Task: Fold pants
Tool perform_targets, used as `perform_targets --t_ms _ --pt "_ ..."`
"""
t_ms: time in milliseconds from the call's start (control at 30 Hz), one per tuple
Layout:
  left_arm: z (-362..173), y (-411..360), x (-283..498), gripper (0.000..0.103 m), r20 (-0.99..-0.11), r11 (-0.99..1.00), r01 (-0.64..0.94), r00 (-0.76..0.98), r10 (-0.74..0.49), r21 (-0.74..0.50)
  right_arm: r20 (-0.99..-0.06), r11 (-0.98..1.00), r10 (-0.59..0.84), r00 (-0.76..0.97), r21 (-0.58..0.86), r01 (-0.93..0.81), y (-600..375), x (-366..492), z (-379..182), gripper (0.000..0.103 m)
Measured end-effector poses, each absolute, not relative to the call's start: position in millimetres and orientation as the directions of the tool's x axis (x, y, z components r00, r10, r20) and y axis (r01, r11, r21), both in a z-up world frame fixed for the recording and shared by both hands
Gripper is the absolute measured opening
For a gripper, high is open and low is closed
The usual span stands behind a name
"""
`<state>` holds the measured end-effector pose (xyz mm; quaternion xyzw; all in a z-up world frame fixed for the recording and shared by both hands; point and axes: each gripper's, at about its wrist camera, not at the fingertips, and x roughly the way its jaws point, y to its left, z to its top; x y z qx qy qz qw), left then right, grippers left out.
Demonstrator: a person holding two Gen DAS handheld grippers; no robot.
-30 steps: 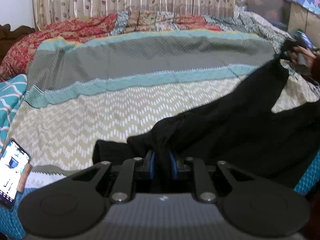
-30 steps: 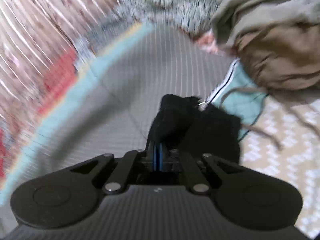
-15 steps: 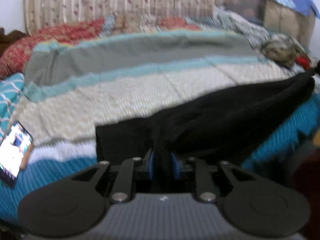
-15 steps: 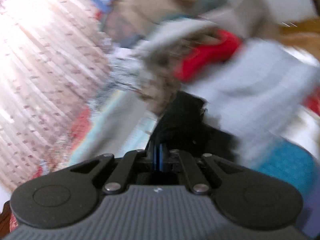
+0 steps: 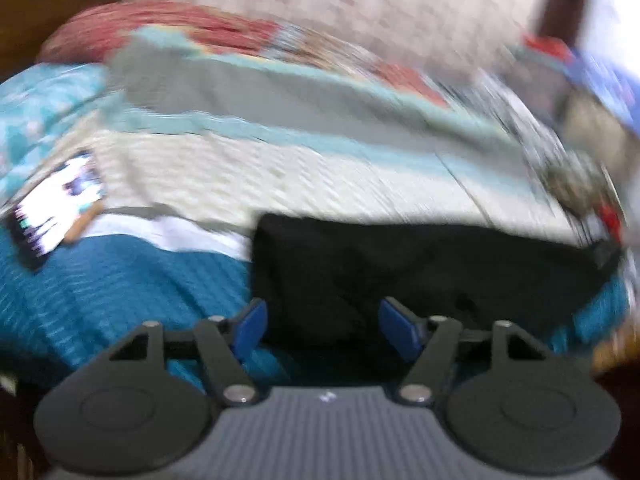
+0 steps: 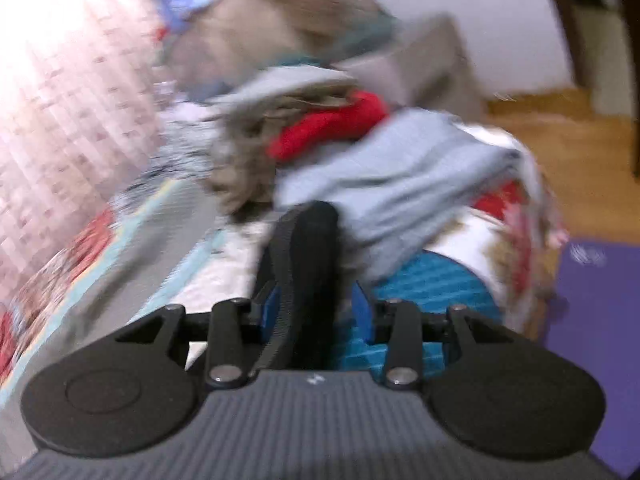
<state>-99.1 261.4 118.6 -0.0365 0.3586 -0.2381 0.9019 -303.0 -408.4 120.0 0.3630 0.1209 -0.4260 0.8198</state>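
The black pants (image 5: 420,268) lie stretched out flat along the front of the bed, over the teal blanket (image 5: 120,292). My left gripper (image 5: 325,326) hovers at their near left end. Its jaws are opening, and its blue pads (image 5: 250,326) stand wide apart, clear of the cloth. In the right wrist view, the other end of the pants (image 6: 308,256) bunches up between the blue pads (image 6: 362,314) of my right gripper (image 6: 316,312). Those jaws are opening too, with a gap between the cloth and the right pad. Both views are blurred.
A lit phone (image 5: 56,208) lies on the bed at the left. A pile of grey, red and brown clothes (image 6: 360,152) sits just beyond the right gripper. The striped quilt (image 5: 300,152) covers the bed. A purple mat (image 6: 592,340) and wooden floor (image 6: 560,128) lie to the right.
Both grippers were shut on the black pants and now stand open. The right one swung right to the clothes pile, drawing the pants out flat along the bed's front.
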Motion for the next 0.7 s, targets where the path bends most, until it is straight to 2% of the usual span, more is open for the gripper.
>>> perform_targets --t_ms 133,200,233,267,333,367,400,433,500,600,700 --pt "123.4 276.8 -62.7 0.073 -0.615 0.902 0.299 0.661 -0.43 -0.31 -0.503 0.581 -0.417 0.757 0.492 0.648 -376.8 -249.1 123.6 0.043" --pt "119.9 269.7 -47.2 0.085 -0.611 0.89 0.307 0.648 -0.454 -0.337 -0.518 0.66 -0.283 0.807 0.505 0.556 -353.7 -212.7 118.0 0.043" --pt "115.5 265.3 -40.3 0.096 -0.619 0.882 0.314 0.63 -0.47 -0.351 -0.527 0.7 -0.218 0.821 0.502 0.508 -337.1 -191.8 114.9 0.044" --pt "110.1 260.2 -34.4 0.102 -0.632 0.875 0.32 0.605 -0.483 -0.363 -0.536 0.736 -0.164 0.829 0.493 0.464 -321.8 -174.0 111.8 0.045" --pt "94.0 248.5 -25.0 0.102 -0.67 0.866 0.329 0.549 -0.5 -0.377 -0.562 0.814 -0.058 0.825 0.452 0.365 -285.1 -138.0 105.9 0.047" --pt "85.1 243.2 -18.6 0.096 -0.687 0.865 0.324 0.526 -0.501 -0.383 -0.576 0.848 -0.022 0.817 0.422 0.32 -266.6 -123.0 103.9 0.047" --pt "75.6 238.9 -14.6 0.066 -0.701 0.861 0.319 0.501 -0.508 -0.396 -0.588 0.879 0.017 0.809 0.393 0.268 -246.5 -109.1 100.7 0.047" --pt "68.5 231.3 -14.7 0.049 -0.715 0.857 0.32 0.474 -0.514 -0.404 -0.599 0.897 0.064 0.798 0.385 0.217 -227.9 -97.5 97.3 0.047" --pt "68.6 216.5 -15.1 0.018 -0.732 0.883 0.339 0.501 -0.461 -0.324 -0.624 0.908 0.168 0.763 0.399 0.126 -197.3 -78.1 90.1 0.047" --pt "103.5 212.0 -13.8 0.016 -0.661 0.866 0.409 0.57 -0.488 -0.287 -0.64 0.921 0.264 0.722 0.39 0.008 -152.3 -58.4 88.2 0.047" --pt "142.9 215.2 -13.2 0.015 -0.579 0.86 0.459 0.647 -0.496 -0.223 -0.58 0.891 0.397 0.712 0.43 -0.146 -114.1 -52.4 106.3 0.047"
